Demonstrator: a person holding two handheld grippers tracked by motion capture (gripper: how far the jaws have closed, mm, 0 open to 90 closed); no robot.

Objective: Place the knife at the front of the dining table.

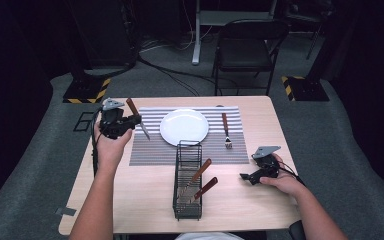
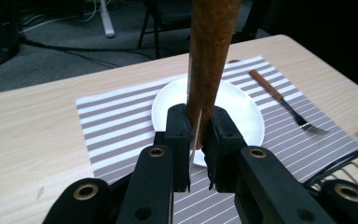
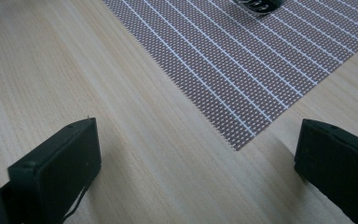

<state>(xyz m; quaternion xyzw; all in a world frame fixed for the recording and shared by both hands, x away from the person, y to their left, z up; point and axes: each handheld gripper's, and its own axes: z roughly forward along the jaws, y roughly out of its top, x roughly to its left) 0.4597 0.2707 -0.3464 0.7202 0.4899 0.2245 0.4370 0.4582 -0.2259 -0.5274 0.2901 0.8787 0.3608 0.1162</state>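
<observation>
wood-handled knife [image 2: 212, 51], glossy white plate [image 2: 242, 109]

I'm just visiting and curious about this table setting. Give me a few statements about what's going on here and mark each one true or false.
1. The left gripper is shut on a knife with a wooden handle. True.
2. The fork lies to the left of the plate. False: in the high view it lies to the right of the plate, on the striped placemat.
3. The right gripper holds a spoon. False: its jaws stand open above the table, holding nothing.
4. The wire rack holds two utensils with wooden handles. True.
5. The plate has food on it. False: it is bare.
</observation>
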